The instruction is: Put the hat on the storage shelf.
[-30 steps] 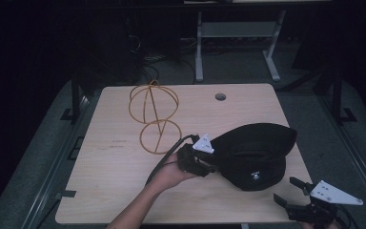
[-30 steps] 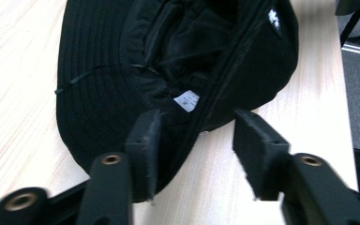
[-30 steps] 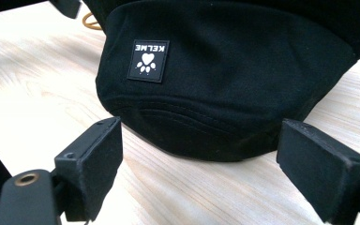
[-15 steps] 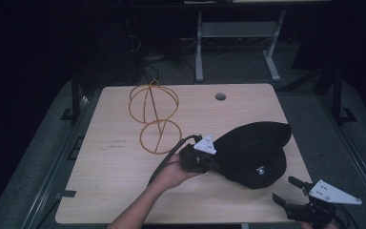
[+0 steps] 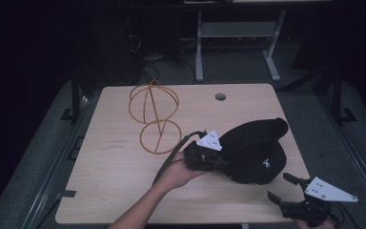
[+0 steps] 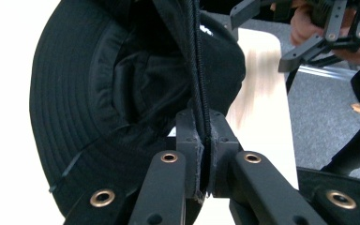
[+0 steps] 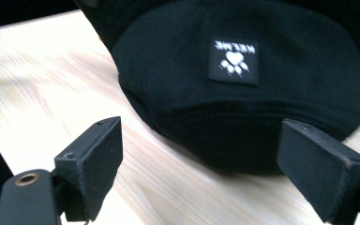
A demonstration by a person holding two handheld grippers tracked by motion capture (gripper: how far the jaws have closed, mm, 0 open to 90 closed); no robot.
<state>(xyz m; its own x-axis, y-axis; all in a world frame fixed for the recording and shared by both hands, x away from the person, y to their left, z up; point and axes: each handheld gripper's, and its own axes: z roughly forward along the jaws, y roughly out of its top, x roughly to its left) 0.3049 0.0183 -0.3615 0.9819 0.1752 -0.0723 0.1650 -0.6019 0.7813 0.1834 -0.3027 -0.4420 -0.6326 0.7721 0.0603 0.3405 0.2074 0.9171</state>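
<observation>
A black bucket hat [image 5: 255, 150] with a small white paw patch [image 7: 233, 61] lies on the right part of the wooden table [image 5: 105, 186]. My left gripper [image 5: 221, 164] is shut on the hat's brim [image 6: 198, 93] at its left side, and the brim edge runs up between the closed pads. My right gripper [image 5: 283, 187] stands open at the table's front right corner, just short of the hat's near side. In the right gripper view its pads [image 7: 98, 154] spread wide in front of the hat's crown [image 7: 243, 93].
A gold wire frame of rings [image 5: 153, 117] stands at the table's back left. A round cable hole [image 5: 220, 97] sits near the far edge. A metal stand [image 5: 238, 33] is on the floor behind the table.
My left gripper has dragged the hat's brim a little to the right and the hat has folded up more. My right gripper has crept slightly toward the hat.
</observation>
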